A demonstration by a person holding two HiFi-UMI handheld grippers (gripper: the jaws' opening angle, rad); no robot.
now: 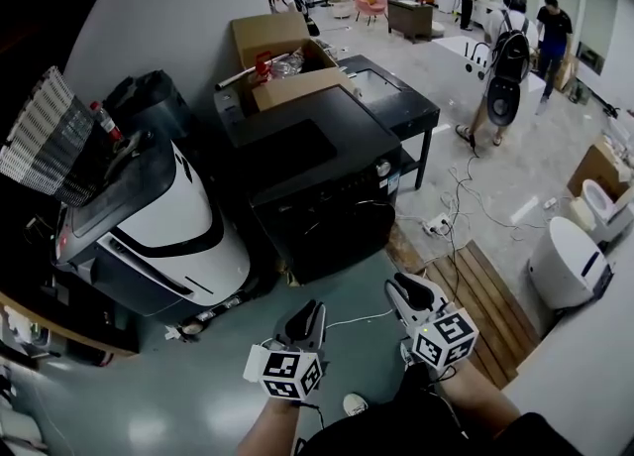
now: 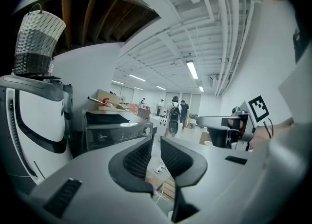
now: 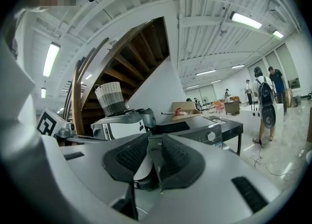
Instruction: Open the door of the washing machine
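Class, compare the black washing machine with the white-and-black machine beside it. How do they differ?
The washing machine is dark all over; the white machine has a white front with a black band. A woven basket sits on the white machine; a cardboard box stands behind the washing machine. Both stand side by side on the floor.

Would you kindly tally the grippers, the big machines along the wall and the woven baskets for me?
Grey handheld grippers: 2, left gripper and right gripper
Machines: 2, black washing machine and white-and-black curved machine
Grey-and-white woven basket: 1
Total: 5
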